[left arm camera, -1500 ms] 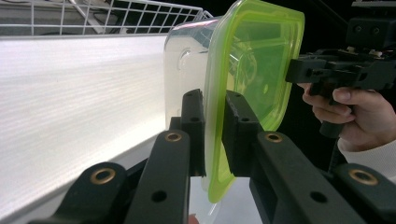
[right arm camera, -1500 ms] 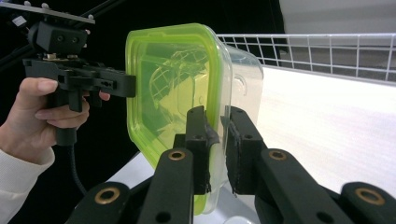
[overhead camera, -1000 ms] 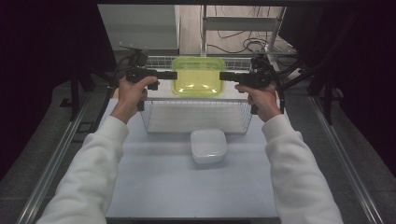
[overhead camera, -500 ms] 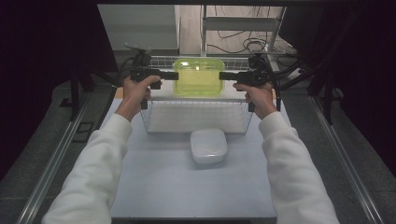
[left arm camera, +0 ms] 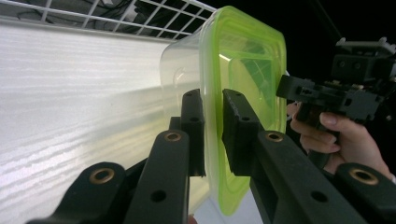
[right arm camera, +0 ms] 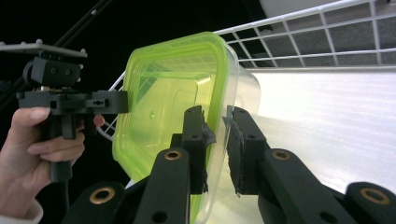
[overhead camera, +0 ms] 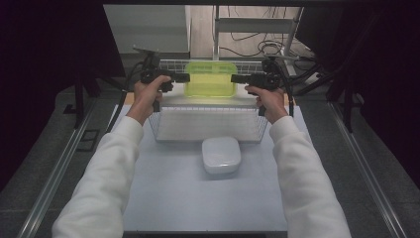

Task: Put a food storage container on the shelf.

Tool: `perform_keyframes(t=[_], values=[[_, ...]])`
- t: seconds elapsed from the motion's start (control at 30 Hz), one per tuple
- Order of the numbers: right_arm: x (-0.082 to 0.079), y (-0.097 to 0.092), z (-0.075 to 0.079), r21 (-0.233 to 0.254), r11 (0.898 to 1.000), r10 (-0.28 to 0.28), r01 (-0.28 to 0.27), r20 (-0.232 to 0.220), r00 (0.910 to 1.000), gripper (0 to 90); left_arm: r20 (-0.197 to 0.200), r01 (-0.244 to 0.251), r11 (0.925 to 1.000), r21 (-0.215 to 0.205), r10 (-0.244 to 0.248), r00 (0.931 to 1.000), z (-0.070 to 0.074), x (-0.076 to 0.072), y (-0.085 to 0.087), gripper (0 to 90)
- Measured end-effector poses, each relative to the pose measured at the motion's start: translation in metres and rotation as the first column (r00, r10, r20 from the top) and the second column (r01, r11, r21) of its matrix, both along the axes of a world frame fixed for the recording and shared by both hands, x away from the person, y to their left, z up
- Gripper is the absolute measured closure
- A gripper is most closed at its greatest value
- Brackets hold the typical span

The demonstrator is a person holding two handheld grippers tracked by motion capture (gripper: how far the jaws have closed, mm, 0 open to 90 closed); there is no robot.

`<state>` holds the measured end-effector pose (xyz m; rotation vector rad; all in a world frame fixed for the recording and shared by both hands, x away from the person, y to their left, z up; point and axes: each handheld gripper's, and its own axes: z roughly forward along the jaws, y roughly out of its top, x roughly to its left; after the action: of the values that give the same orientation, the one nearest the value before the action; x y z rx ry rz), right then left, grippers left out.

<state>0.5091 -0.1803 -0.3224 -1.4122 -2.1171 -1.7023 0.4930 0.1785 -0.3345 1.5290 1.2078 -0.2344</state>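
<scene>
The green-lidded container hangs over the far end of the wire basket, its rim pinched at one end by the left hand-held gripper and at the other by the right hand-held gripper. A white lidded box sits on the worktop.

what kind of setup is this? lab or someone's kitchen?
Likely a lab recording rig, not a kitchen: a white work table boxed in by dark panels, metal rails along its sides, and loose cables on the floor behind.
</scene>
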Motion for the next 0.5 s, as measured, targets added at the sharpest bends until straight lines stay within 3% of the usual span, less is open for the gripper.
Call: perform_keyframes(t=[0.23, 0.3, 0.37, 0.4, 0.5], values=[[0.012, 0.006, -0.002, -0.01, 0.998, -0.057, 0.057, -0.063, 0.9963, 73.9, -0.059, -0.013, 0.9978, -0.066, 0.009, 0.9982, -0.007, 0.013, 0.003, 78.0], [0.016, 0.008, -0.004, -0.005, 0.997, -0.078, 0.077, -0.092, 0.9927, 72.9, -0.094, -0.028, 0.9948, -0.098, 0.019, 0.9954, -0.012, 0.019, 0.004, 77.1], [0.018, 0.008, -0.004, -0.004, 0.996, -0.085, 0.086, -0.113, 0.99, 72.6, -0.103, -0.032, 0.9939, -0.105, 0.021, 0.9944, -0.014, 0.02, 0.004, 76.6], [0.021, 0.009, -0.005, 0.0, 0.995, -0.099, 0.1, -0.147, 0.9841, 72.1, -0.121, -0.037, 0.9923, -0.118, 0.023, 0.9924, -0.016, 0.023, 0.005, 76.0], [0.024, 0.01, -0.005, -0.001, 0.994, -0.112, 0.113, -0.17, 0.9791, 71.4, -0.142, -0.032, 0.9899, -0.138, 0.012, 0.9898, -0.019, 0.027, 0.006, 75.4]])
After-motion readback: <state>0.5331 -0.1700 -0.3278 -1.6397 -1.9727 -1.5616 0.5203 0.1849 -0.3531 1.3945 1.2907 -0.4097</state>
